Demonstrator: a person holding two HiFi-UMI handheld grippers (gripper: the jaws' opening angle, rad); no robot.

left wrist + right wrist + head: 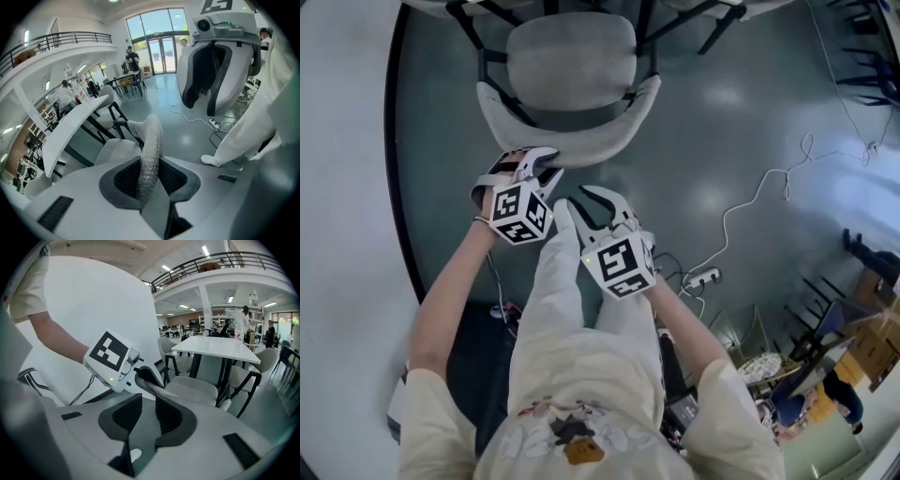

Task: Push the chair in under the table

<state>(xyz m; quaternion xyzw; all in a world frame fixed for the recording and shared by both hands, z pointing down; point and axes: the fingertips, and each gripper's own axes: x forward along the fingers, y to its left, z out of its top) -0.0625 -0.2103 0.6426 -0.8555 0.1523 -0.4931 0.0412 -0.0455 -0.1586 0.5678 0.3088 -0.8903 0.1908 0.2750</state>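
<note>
A grey fabric chair [570, 66] with a black frame stands at the top of the head view, its seat partly under the white table [441, 6]. My left gripper [534, 161] is shut on the top edge of the curved backrest [581, 141]. In the left gripper view the backrest rim [151, 150] runs upright between the dark pads [123, 180]. My right gripper [602, 199] hangs just behind the backrest, open, touching nothing. In the right gripper view its jaws [149, 416] hold nothing, and the left gripper [140, 376] shows ahead on the chair [194, 387].
A curved white wall [342, 206] runs down the left. A white cable [759, 192] and a power strip [703, 277] lie on the grey floor at the right. The person's legs [572, 281] stand right behind the chair. More tables [220, 345], chairs and people fill the room beyond.
</note>
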